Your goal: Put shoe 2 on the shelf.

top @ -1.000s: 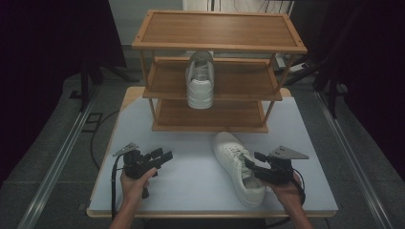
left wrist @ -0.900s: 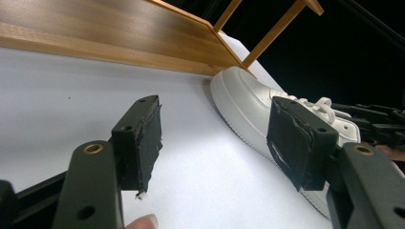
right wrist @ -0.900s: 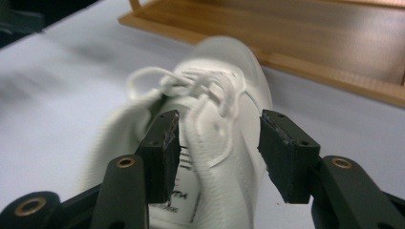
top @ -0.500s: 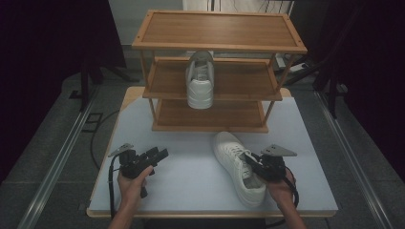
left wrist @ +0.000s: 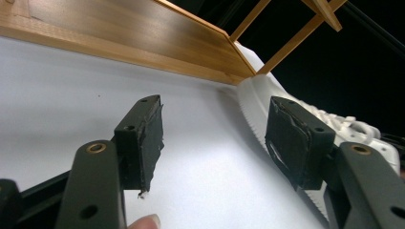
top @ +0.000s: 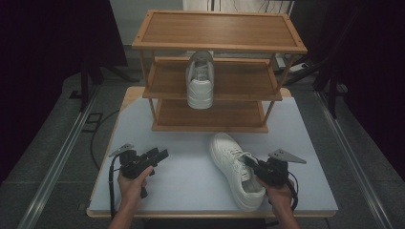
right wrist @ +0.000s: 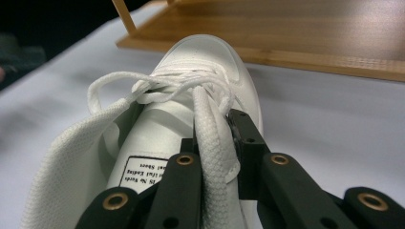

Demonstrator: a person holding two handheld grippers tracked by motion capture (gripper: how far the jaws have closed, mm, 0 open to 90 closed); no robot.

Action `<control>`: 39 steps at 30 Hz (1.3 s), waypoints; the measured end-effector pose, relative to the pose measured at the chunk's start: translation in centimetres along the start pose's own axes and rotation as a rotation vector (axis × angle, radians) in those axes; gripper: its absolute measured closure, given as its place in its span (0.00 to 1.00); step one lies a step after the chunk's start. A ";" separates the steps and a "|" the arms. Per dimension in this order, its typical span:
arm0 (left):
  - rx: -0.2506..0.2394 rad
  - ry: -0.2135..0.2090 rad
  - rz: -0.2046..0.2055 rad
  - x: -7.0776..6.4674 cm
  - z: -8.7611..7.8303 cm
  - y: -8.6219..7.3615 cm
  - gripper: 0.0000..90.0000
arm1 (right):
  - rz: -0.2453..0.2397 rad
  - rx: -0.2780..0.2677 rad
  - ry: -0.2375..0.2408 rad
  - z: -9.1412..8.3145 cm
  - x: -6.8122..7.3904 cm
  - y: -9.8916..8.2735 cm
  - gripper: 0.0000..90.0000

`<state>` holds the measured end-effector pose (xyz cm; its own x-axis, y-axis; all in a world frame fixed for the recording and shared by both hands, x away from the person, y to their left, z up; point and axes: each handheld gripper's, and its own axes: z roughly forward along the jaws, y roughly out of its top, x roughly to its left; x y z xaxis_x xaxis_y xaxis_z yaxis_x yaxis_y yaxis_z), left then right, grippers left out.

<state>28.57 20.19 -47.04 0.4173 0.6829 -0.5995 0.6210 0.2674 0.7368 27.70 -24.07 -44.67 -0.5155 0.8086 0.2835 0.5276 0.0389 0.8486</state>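
Note:
A white sneaker (top: 236,169) lies on the white table (top: 191,181), toe pointing toward the wooden rack (top: 215,71). My right gripper (top: 255,167) is shut on the sneaker's right collar wall (right wrist: 212,138), one jaw inside the opening and one outside. The laces (right wrist: 157,83) lie loose over the tongue. A second white sneaker (top: 200,81) stands on the rack's middle shelf, heel toward me. My left gripper (top: 160,155) rests low over the table at the left, jaws open with nothing between them (left wrist: 215,138), pointing at the sneaker's sole (left wrist: 258,109).
The three-shelf rack stands at the back of the table; its bottom shelf (top: 210,114) and top shelf (top: 219,29) are bare. Dark floor, cables and stands surround the table. Bare tabletop (top: 191,167) lies between the two grippers.
My right gripper has moved left onto the sneaker and closed on its collar. The left gripper has stayed about where it was.

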 end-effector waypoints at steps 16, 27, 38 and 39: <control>0.003 0.003 0.002 0.0 0.0 0.0 0.42 | 0.104 -0.164 0.098 -3.5 2.0 1.3 0.91; 0.005 0.001 -0.007 0.1 0.0 0.0 0.42 | 0.137 -0.253 0.133 -5.5 2.6 2.6 0.91; 0.013 0.000 -0.001 0.2 0.3 -0.2 0.42 | 0.145 -0.332 0.156 -8.4 2.8 4.5 0.91; 0.013 0.000 -0.001 0.2 0.3 -0.2 0.42 | 0.146 -0.340 0.154 -8.6 2.8 4.7 0.91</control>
<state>28.68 20.07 -47.37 0.4166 0.6828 -0.6002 0.6297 0.2595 0.7322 22.94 -26.65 -36.04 -0.5607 0.6927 0.4536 0.3626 -0.2872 0.8866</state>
